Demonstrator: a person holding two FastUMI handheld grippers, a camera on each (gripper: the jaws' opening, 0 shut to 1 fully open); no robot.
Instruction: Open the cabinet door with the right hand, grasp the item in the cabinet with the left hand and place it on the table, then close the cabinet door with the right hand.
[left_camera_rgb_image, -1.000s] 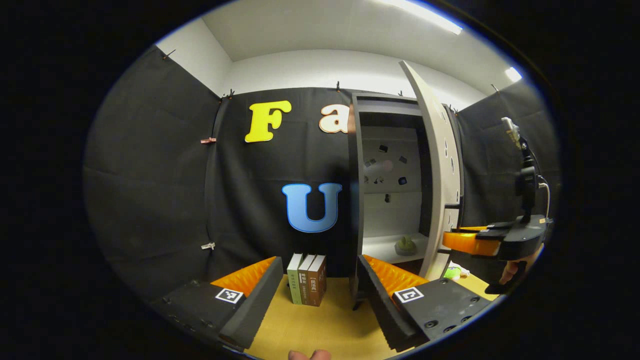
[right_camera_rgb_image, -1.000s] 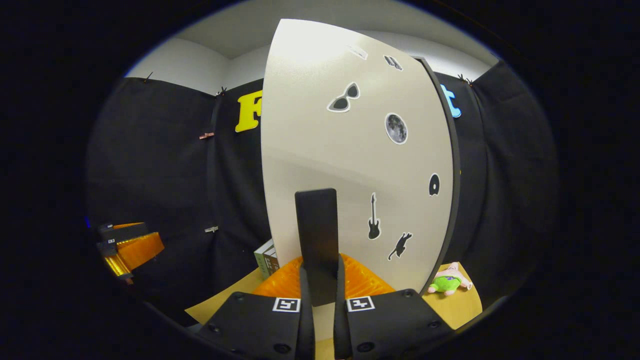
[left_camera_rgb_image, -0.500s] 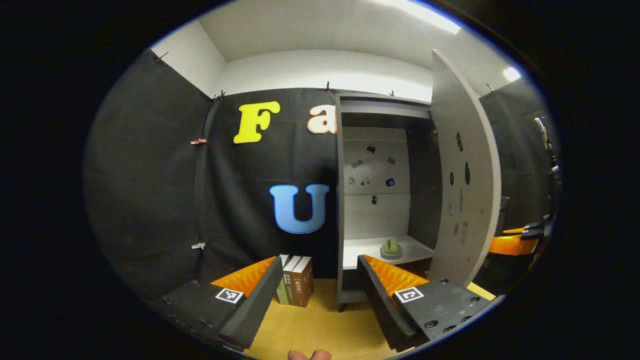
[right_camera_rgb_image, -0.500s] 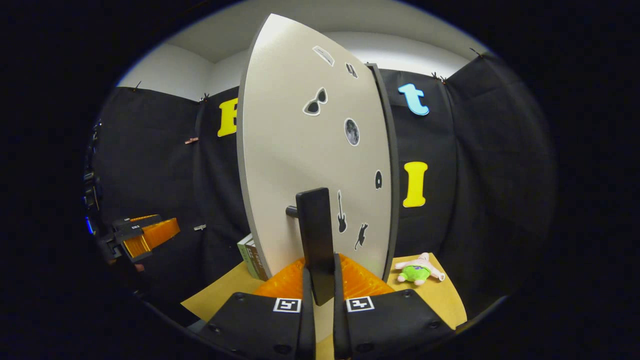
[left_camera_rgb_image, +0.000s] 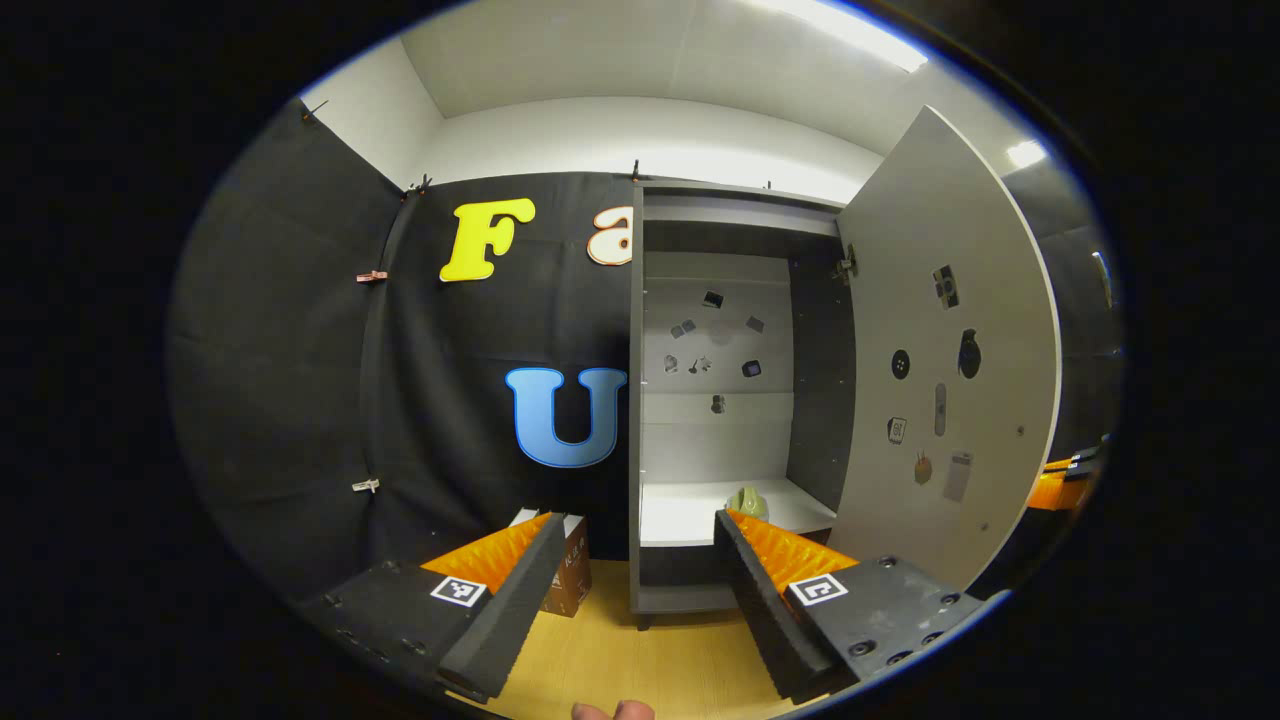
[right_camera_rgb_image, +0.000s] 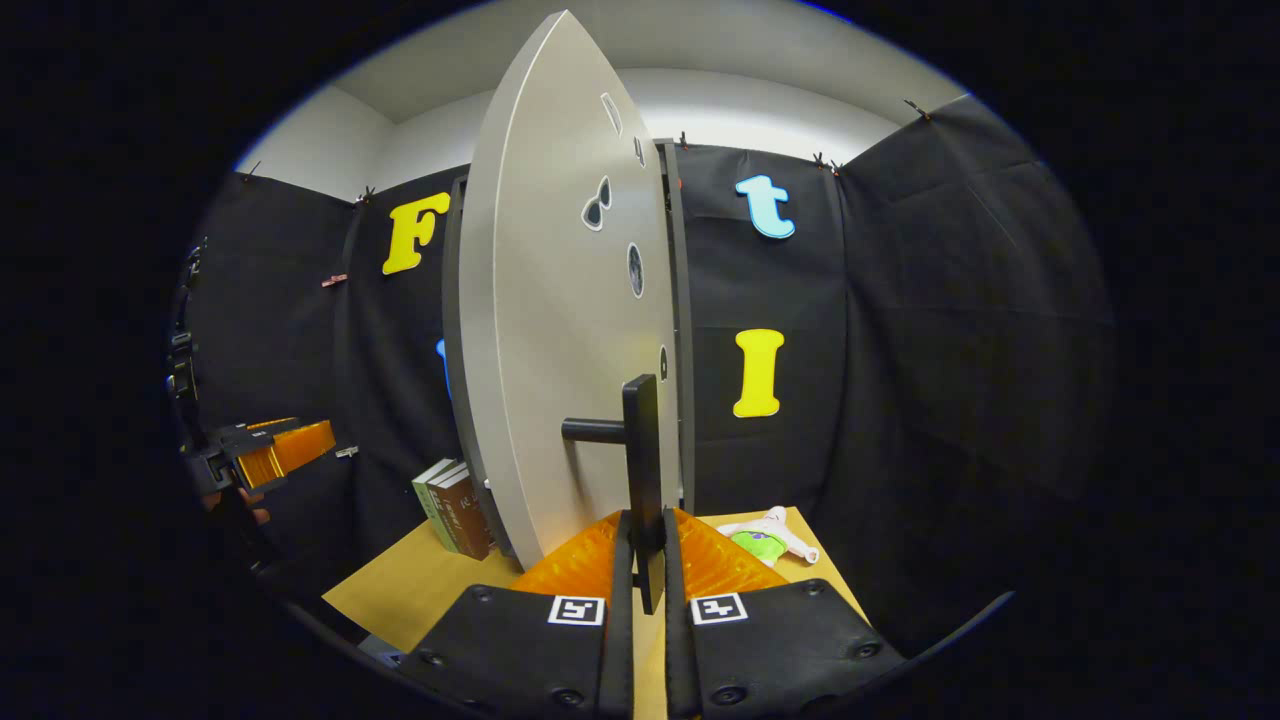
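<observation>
Booth interior: black cloth walls (left_camera_rgb_image: 300, 380) clipped below a white upper wall (left_camera_rgb_image: 640, 135); white ceiling (left_camera_rgb_image: 640, 50) with strip light (left_camera_rgb_image: 850, 30); wooden table (right_camera_rgb_image: 420, 580) at the cloth's foot.

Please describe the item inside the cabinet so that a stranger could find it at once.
Look into the tall open cabinet against the black wall. On its white shelf, toward the right, sits a small pale green item. Nothing else rests on that shelf; the flat stickers are higher, on the back panel.
</observation>
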